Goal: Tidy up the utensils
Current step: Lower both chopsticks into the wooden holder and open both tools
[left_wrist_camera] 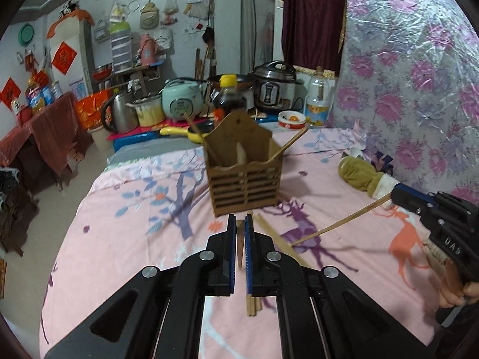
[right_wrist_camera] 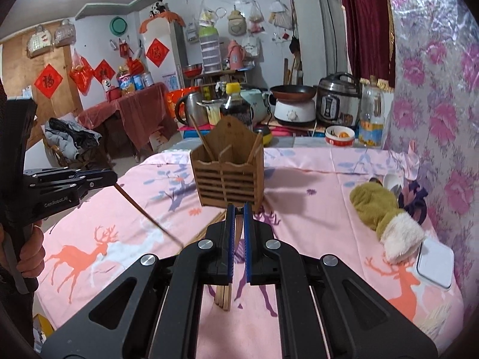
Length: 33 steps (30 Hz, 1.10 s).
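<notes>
A slatted wooden utensil holder [left_wrist_camera: 245,179] [right_wrist_camera: 229,179] stands upright on the pink deer-print bed cover [left_wrist_camera: 125,239], with chopsticks and a white spoon [left_wrist_camera: 241,152] in it. My left gripper [left_wrist_camera: 239,220] [right_wrist_camera: 115,176] hovers just in front of the holder, shut on a single chopstick [left_wrist_camera: 240,248] [right_wrist_camera: 149,215]. My right gripper [right_wrist_camera: 238,208] [left_wrist_camera: 395,194] is shut on another chopstick [right_wrist_camera: 238,233] [left_wrist_camera: 338,221] that slants down toward the cover. Loose chopsticks [left_wrist_camera: 253,305] [right_wrist_camera: 223,294] lie on the cover beneath both grippers.
An olive mitten with a white cuff [left_wrist_camera: 362,176] [right_wrist_camera: 377,206] lies to the right, with spoons [right_wrist_camera: 392,182] behind it and a white lidded box [right_wrist_camera: 434,264] nearby. A floral plastic wall [left_wrist_camera: 419,89] bounds the right. Cookers, a kettle and bottles crowd the far edge.
</notes>
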{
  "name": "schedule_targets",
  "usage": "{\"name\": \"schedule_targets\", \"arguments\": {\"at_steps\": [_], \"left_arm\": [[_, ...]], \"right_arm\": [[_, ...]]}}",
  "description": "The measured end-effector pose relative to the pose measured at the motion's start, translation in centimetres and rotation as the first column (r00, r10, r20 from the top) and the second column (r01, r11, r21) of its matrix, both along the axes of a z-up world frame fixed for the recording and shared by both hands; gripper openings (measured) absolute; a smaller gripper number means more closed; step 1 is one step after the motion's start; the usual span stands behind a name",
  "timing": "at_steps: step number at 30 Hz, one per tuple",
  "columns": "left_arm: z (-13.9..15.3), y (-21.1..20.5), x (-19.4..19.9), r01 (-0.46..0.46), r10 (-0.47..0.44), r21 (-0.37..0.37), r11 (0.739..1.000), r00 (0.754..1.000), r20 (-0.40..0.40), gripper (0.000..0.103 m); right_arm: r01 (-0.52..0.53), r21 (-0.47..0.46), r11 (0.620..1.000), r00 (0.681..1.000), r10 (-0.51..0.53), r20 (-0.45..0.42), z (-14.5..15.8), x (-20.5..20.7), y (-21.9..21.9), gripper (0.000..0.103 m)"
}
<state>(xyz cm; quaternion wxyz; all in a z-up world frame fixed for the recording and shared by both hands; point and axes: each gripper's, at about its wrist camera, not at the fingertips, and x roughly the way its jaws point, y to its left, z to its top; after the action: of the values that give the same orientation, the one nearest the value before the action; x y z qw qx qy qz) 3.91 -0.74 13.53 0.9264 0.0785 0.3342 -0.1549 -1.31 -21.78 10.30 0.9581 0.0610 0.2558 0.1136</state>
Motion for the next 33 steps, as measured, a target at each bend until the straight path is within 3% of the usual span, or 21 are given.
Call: {"name": "schedule_targets", "arguments": {"at_steps": [8,20,26,30,32,33], "left_arm": [[3.1,-1.9,2.3,0.018,-0.018,-0.012,1.0,0.999,0.042,0.006],[10.9,-3.9,11.0,-0.065,0.083,-0.1,0.993,0.977,0.195,0.006],[8.5,-4.7,15.4,-0.128,0.141,-0.068,0.989,0.96,0.243,0.006],[4.1,-3.8,18.4,-0.12,0.132,-0.106,0.987,0.984,0.12,0.008],[2.6,-2.9,18.6,-0.144,0.153,-0.102,0.984,0.984,0.088,0.027],[2.2,-2.4,18.3,-0.151,0.161,-0.11,0.982,0.983,0.091,0.043]], "right_arm": [[-0.002,-0.013,1.0,0.999,0.003,0.046,2.8,1.9,0.9,0.006],[0.039,0.004,0.999,0.991,-0.039,0.13,8.5,8.7,2.0,0.006],[0.068,-0.014,0.998,0.994,-0.067,0.085,6.9,13.2,2.6,0.006],[0.052,-0.032,0.998,0.999,-0.052,-0.008,3.9,16.2,3.1,0.009],[0.049,-0.03,0.998,0.998,-0.05,-0.029,3.0,16.7,3.2,0.011],[0.047,-0.023,0.999,0.998,-0.048,-0.032,2.8,16.6,3.2,0.011]]}}
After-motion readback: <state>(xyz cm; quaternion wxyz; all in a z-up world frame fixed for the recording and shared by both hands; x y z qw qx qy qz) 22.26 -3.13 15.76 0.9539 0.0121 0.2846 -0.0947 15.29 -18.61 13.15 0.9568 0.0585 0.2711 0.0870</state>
